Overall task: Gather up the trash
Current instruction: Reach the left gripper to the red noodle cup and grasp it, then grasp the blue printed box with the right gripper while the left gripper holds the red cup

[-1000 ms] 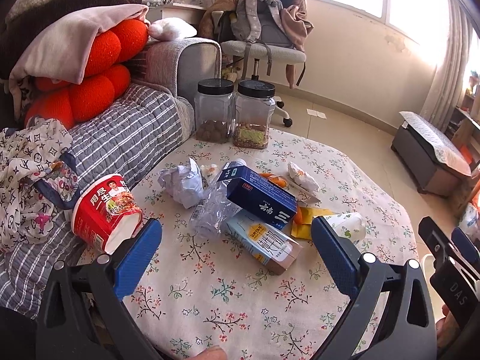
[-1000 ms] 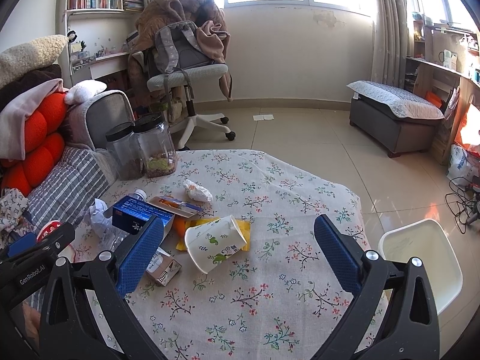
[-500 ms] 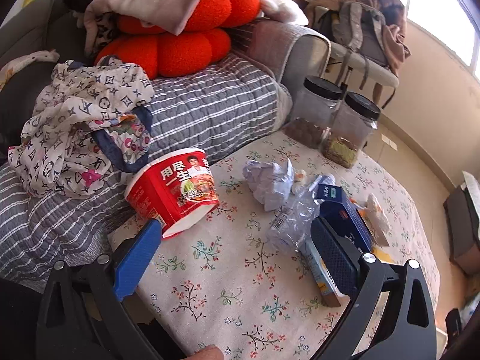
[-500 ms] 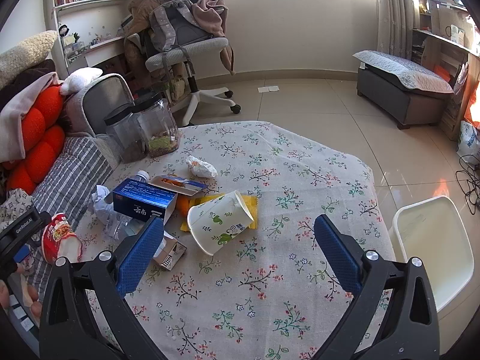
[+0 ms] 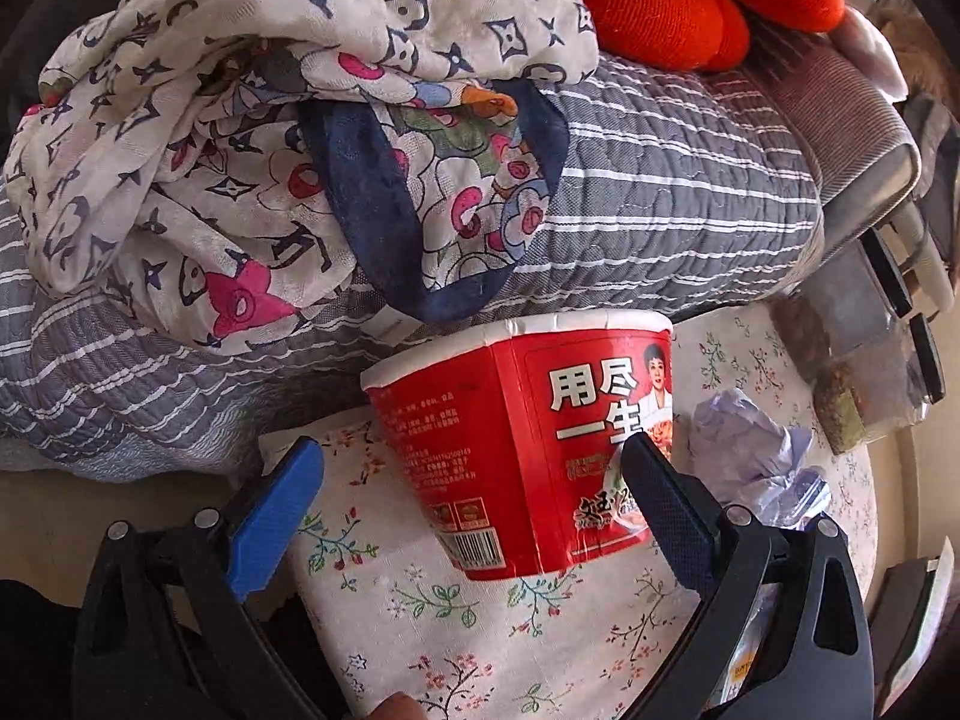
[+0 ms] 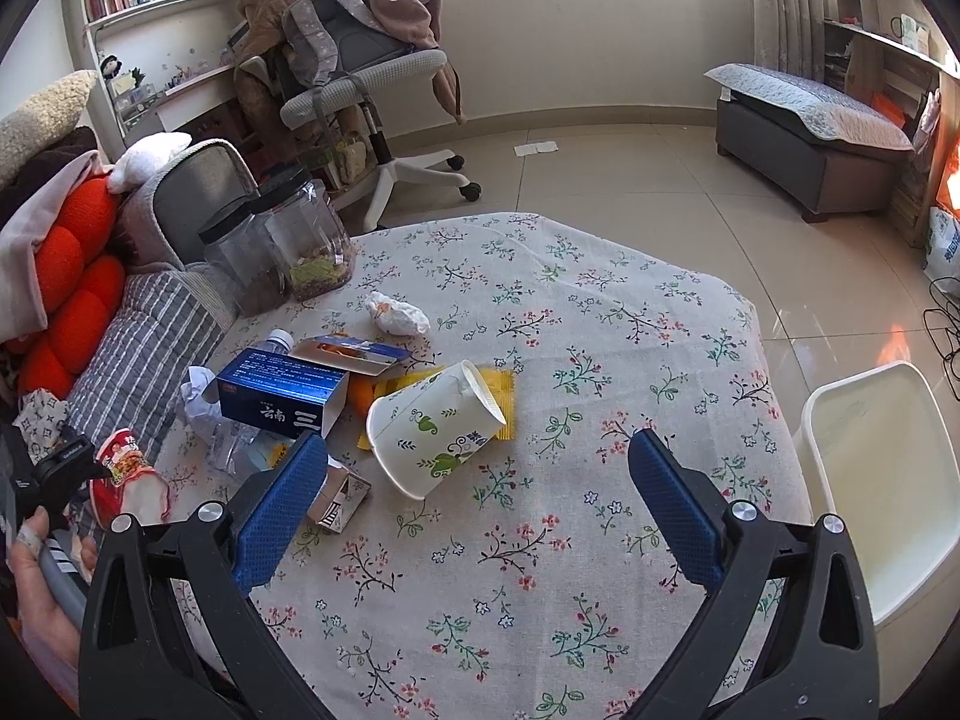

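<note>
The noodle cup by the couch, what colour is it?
Red with a white rim and white lettering: the noodle cup shows best in the left wrist view.

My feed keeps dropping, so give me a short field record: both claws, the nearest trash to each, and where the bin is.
left claw: open, fingers either side of the red noodle cup, not closed on it
noodle cup: on its side at the table edge by the striped sofa cover
right claw: open, empty, above the floral tablecloth
nearest to right claw: tipped paper cup
bin: white bin, beside the table's right edge
</note>
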Available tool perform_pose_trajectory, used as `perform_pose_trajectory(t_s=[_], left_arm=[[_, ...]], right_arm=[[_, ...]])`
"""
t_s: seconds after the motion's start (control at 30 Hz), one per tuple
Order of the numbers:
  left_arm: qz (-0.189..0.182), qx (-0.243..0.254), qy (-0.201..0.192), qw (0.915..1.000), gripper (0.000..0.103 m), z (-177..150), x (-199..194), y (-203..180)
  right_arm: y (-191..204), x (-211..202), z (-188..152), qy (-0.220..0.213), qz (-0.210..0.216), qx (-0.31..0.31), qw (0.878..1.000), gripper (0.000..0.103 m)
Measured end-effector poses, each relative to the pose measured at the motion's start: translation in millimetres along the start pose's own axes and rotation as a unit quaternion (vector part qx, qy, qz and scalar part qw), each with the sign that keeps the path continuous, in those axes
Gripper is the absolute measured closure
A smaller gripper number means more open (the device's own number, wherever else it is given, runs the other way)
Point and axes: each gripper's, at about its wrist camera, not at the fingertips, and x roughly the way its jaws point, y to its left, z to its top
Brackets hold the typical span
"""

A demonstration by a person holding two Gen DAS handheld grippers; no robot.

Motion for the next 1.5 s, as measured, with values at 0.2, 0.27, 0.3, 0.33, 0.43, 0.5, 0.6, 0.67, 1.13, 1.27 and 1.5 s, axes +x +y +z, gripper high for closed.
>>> perform_pose_trajectory(t_s=[0.2, 0.27, 0.3, 0.33, 0.43, 0.5, 0.6, 0.67, 1.13, 1.27, 1.5], left_arm=[[-0.05, -0.006, 0.015, 0.9986, 0.006, 11, 21, 3], [-0.07, -0.01, 0.032, 0.997, 0.006, 11, 28, 0], [-0.081, -0.013, 0.042, 0.9957, 0.006, 11, 32, -2], [-0.092, -0.017, 0.052, 0.9942, 0.006, 11, 35, -2], [-0.112, -0.018, 0.069, 0.9911, 0.009, 9, 42, -5], [-0.121, 0.0, 0.068, 0.9903, 0.018, 5, 40, -13], [-0.13, 0.037, 0.063, 0.9887, 0.02, -1, 34, -28], [-0.146, 0.056, 0.07, 0.9851, 0.036, -6, 30, -38], [-0.271, 0.291, -0.06, 0.9156, 0.036, -20, -125, -108], [-0.29, 0.283, -0.085, 0.9104, 0.036, -9, -135, -104], [-0.293, 0.243, -0.046, 0.9234, 0.036, 10, -114, -93]], right_arm=[[5, 14, -4, 0.019, -0.007, -0.01, 1.0, 0.007], [8, 19, -6, 0.026, -0.008, -0.015, 1.0, 0.007], [9, 21, -7, 0.028, -0.008, -0.018, 0.999, 0.007], [11, 23, -8, 0.031, -0.008, -0.021, 0.999, 0.007], [14, 28, -10, 0.037, -0.01, -0.027, 0.999, 0.007], [14, 31, -11, 0.041, -0.011, -0.029, 0.999, 0.007], [17, 35, -12, 0.046, -0.013, -0.032, 0.998, 0.007], [18, 36, -12, 0.047, -0.013, -0.036, 0.998, 0.007], [104, 55, 9, 0.023, 0.074, -0.287, 0.955, 0.007], [146, 83, 12, 0.049, 0.073, -0.371, 0.924, 0.007], [198, 122, 0, 0.06, 0.059, -0.437, 0.896, 0.011]])
